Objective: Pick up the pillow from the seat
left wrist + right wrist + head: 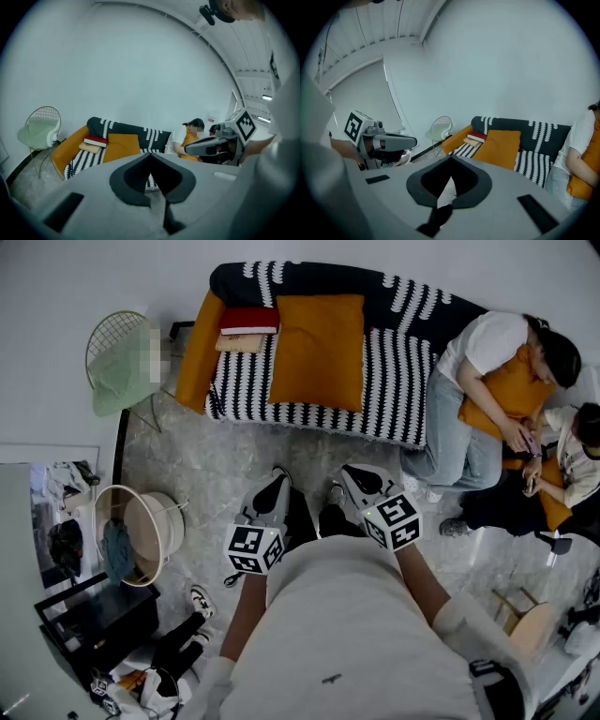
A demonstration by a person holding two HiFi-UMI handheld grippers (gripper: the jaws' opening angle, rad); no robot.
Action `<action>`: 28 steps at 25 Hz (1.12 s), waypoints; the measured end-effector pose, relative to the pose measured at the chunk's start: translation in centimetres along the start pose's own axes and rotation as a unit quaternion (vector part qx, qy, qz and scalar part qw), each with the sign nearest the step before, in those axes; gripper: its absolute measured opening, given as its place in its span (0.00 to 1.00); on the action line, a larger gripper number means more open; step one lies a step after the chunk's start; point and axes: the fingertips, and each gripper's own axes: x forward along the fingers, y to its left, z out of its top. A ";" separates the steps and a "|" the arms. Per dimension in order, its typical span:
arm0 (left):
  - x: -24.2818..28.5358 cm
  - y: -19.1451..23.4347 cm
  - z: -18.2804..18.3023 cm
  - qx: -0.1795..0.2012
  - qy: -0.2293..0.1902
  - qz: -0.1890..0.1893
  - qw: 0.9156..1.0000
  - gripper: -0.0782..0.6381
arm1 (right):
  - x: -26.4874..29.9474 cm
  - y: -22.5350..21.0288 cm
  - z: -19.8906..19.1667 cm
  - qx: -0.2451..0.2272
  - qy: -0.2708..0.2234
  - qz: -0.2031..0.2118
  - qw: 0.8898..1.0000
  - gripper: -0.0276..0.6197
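A square orange pillow [319, 351] lies on the seat of a black-and-white striped sofa [403, 381], near its left half. It also shows in the left gripper view as the pillow [123, 146] and in the right gripper view as the pillow [499, 149]. My left gripper [277, 479] and right gripper [350, 472] are held side by side over the floor, a good way short of the sofa, both pointing at it. Each has its jaws shut with nothing between them. The left gripper [150, 159] and right gripper [451, 163] are far from the pillow.
Red and tan books [247, 326] lie left of the pillow beside an orange armrest [199, 352]. Two people [487, 381] holding orange cushions sit at the sofa's right end. A wire chair [120, 362], a round basket [141, 535] and a black stand [94, 620] are at left, a wooden stool [525, 620] at right.
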 end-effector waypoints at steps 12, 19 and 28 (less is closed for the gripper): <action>0.1 -0.5 0.3 0.002 -0.001 0.003 1.000 0.12 | -0.8 -0.2 0.4 0.022 -0.020 0.018 0.999 0.05; 1.1 -1.7 0.5 0.009 0.003 -0.003 1.000 0.12 | -1.5 -1.3 0.1 0.028 -0.024 0.005 0.999 0.05; 2.0 -2.0 0.6 0.011 0.016 -0.017 1.000 0.12 | -1.1 -2.1 -1.1 0.048 -0.003 0.004 0.999 0.05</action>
